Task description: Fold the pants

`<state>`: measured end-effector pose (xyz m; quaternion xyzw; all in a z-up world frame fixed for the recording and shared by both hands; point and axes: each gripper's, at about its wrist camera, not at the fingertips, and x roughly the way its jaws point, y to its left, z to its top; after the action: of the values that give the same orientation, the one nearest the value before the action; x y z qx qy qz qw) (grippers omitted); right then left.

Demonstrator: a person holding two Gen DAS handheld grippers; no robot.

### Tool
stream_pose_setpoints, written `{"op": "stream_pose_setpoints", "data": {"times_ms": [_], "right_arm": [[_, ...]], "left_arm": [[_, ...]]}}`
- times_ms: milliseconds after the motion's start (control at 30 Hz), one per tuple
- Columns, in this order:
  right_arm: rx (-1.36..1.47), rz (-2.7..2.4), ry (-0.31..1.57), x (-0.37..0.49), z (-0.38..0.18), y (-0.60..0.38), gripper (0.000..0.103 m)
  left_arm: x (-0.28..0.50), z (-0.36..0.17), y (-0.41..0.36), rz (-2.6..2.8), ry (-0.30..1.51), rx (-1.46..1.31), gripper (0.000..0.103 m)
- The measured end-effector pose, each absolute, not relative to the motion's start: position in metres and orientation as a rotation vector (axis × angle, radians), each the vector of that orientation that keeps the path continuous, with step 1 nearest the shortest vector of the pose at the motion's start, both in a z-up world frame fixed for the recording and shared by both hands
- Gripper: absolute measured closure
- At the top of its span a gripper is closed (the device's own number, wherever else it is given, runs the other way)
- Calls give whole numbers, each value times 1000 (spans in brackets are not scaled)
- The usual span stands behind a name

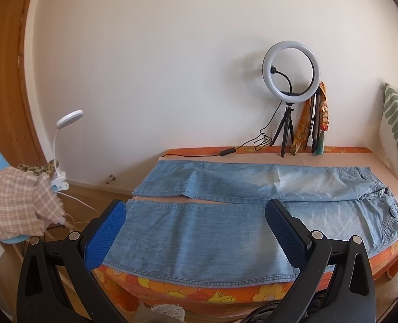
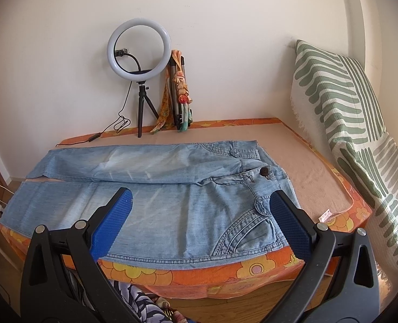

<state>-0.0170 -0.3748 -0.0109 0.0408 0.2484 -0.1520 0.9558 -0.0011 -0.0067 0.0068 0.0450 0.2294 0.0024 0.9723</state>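
Observation:
Light blue jeans lie flat on the bed, legs side by side, cuffs to the left and waistband to the right. My left gripper is open, held above the near leg close to the cuff end, touching nothing. In the right wrist view the jeans show their waistband, button and front pocket. My right gripper is open above the near hip and pocket area, empty.
The bed has an orange flowered cover. A ring light on a tripod and hanging scarves stand at the far wall. A green striped pillow leans at the right. A chair with checked cloth and a clip lamp stand at the left.

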Motion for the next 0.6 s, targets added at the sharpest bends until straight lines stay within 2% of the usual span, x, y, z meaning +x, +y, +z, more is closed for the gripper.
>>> {"op": "stream_pose_setpoints", "data": {"times_ms": [300, 600], "right_arm": [[21, -188, 499, 10, 9, -372, 0], [53, -74, 575, 98, 11, -385, 0]], "left_arm": [[9, 9, 15, -26, 479, 116, 0], [65, -10, 49, -67, 564, 70, 0]]}}
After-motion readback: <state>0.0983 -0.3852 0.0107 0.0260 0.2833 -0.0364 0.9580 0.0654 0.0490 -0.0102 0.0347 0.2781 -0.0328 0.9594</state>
